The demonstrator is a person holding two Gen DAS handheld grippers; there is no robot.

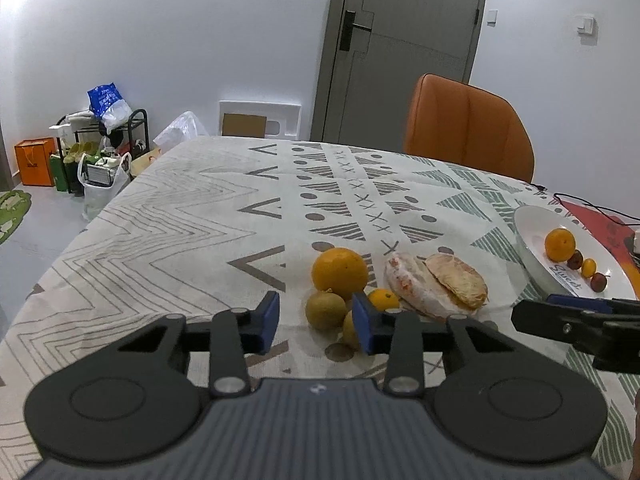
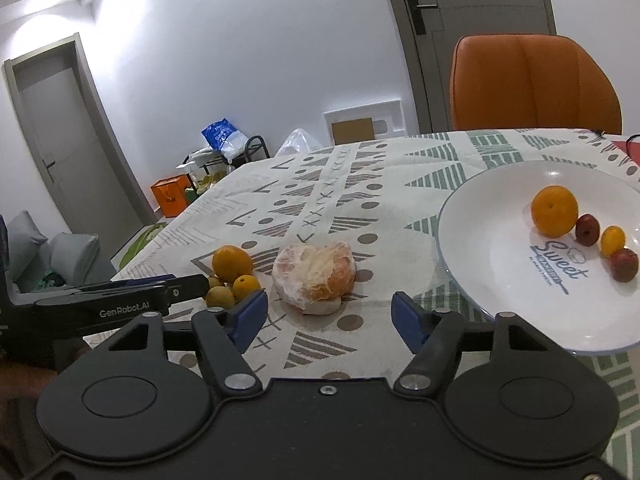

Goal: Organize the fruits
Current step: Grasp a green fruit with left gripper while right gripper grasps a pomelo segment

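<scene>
On the patterned tablecloth lies a cluster: a large orange [image 1: 339, 273] [image 2: 232, 263], a small orange [image 1: 383, 299] [image 2: 246, 286], two greenish-brown round fruits [image 1: 326, 310] [image 2: 220, 297], and a peeled pomelo [image 1: 436, 285] [image 2: 314, 278]. A white plate [image 1: 532, 228] [image 2: 480, 236] at the right holds an orange [image 2: 554, 211], two dark red fruits [image 2: 587, 230] and a small yellow fruit [image 2: 613, 239]. My left gripper [image 1: 316, 322] is open, just before the cluster. My right gripper [image 2: 330, 314] is open, just before the pomelo.
An orange chair [image 1: 468, 128] [image 2: 532, 84] stands at the table's far side. A black cable [image 1: 592, 208] lies beyond the plate. A shoe rack and bags [image 1: 100, 148] sit on the floor at the left.
</scene>
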